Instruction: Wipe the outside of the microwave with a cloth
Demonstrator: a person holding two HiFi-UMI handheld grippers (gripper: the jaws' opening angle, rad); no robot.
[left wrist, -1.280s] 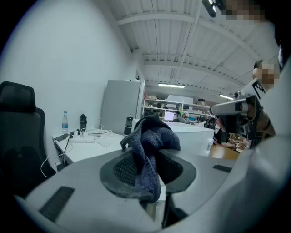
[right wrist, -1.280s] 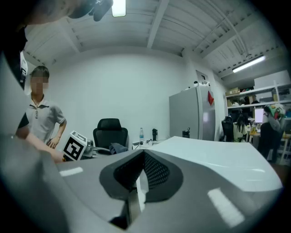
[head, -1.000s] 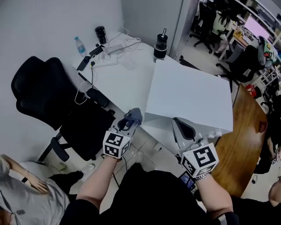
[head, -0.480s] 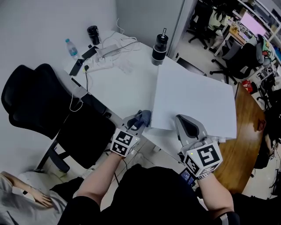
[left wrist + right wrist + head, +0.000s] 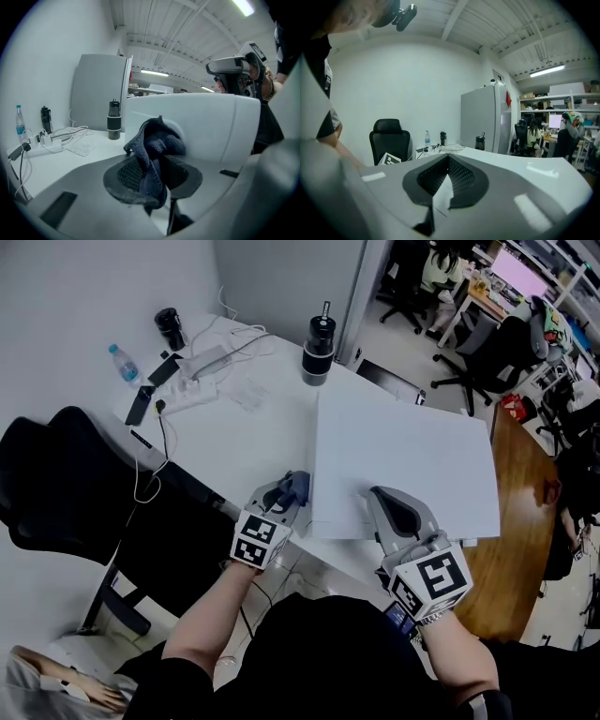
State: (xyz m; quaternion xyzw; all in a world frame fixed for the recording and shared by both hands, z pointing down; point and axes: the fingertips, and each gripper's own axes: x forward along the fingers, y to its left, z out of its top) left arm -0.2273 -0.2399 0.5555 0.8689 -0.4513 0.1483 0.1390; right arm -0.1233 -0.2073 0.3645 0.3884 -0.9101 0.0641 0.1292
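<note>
The white microwave (image 5: 403, 456) stands on the white table (image 5: 244, 427). My left gripper (image 5: 291, 491) is shut on a dark blue knitted cloth (image 5: 297, 486), which sits right beside the microwave's front left corner. In the left gripper view the cloth (image 5: 157, 150) bunches up between the dark pads (image 5: 124, 176), with the microwave's white side (image 5: 201, 126) just behind it. My right gripper (image 5: 394, 510) is shut with nothing in it and hovers over the front edge of the microwave's top. Its pads (image 5: 461, 176) meet in the right gripper view.
On the table's far side stand a black tumbler (image 5: 318, 338), a black mug (image 5: 170, 327), a water bottle (image 5: 122, 363) and a power strip (image 5: 202, 362) with cables. A black office chair (image 5: 56, 484) is at the left, a wooden table (image 5: 525, 521) at the right.
My left gripper has carried the cloth rightward and down, closer to the microwave's front left corner. The right gripper has shifted a little along the front edge and stays shut.
</note>
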